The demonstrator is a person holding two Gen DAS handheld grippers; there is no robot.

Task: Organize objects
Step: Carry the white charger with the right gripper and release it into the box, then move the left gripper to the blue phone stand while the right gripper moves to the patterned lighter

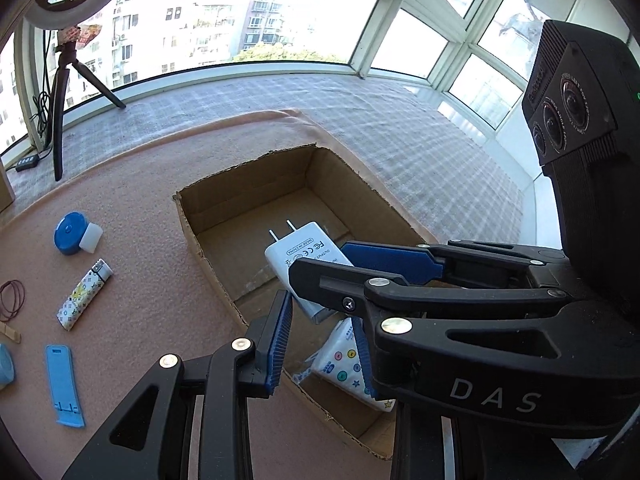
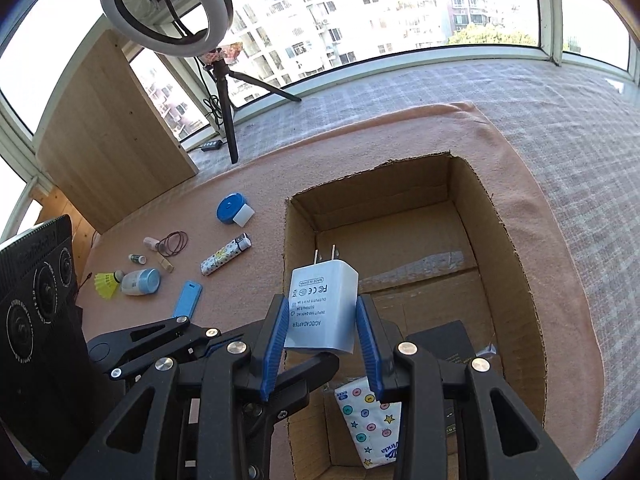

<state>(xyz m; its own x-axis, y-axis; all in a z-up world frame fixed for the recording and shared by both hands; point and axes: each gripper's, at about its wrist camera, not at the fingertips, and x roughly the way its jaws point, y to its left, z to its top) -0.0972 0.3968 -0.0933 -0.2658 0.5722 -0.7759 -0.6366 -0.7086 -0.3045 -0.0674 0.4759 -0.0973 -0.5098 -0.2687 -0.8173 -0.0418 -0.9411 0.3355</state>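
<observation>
Half of tissue pack (image 2: 370,424) hidden behind right hand-held gripper (image 2: 322,344).

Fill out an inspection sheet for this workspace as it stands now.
Surface: pink cloth over a checked mat.
Job's things: white adapter held above open box; tissue pack and a dark item inside.
Clutter: lighter, blue tape measure, blue stand, shuttlecock, rubber bands, all left of box.
Grippers: right gripper shut on adapter; left gripper open, empty.
Cables: black cord by tripod.
Surroundings: windows, ring light, wooden board.
</observation>
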